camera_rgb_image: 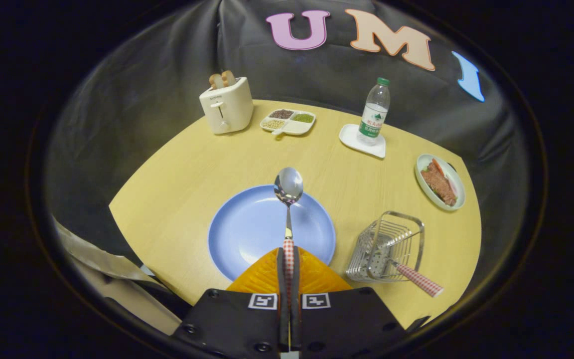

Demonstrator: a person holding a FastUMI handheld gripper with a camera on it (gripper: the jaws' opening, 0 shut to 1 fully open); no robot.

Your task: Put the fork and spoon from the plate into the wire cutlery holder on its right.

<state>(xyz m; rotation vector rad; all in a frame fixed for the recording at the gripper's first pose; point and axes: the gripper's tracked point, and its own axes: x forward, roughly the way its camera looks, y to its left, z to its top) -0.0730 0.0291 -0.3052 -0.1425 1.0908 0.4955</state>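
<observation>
Here the hand-held gripper (pixel 289 259) has its two fingers pressed together on the red-checked handle of the spoon (pixel 288 187), pinching it from both sides. The spoon points straight ahead of the fingers, its shiny bowl raised over the far rim of the blue plate (pixel 247 229), which lies on the worktop (pixel 177 174) just beyond the fingertips, close to the near edge.

To the right of the plate, near the worktop's right edge, stands the wire cutlery holder (pixel 386 244). The fork (pixel 414 277) already sits in it, leaning, with its red-checked handle sticking out toward the near right.

Farther back, a white toaster (pixel 226 105) with bread in its slots stands at the far left corner. Beside it is a divided dish (pixel 288 122) of beans and grains. A water bottle (pixel 374 112) stands on a small white tray (pixel 361 142) toward the far edge, and an oval plate of food (pixel 440 181) lies by the right edge, beyond the holder.
</observation>
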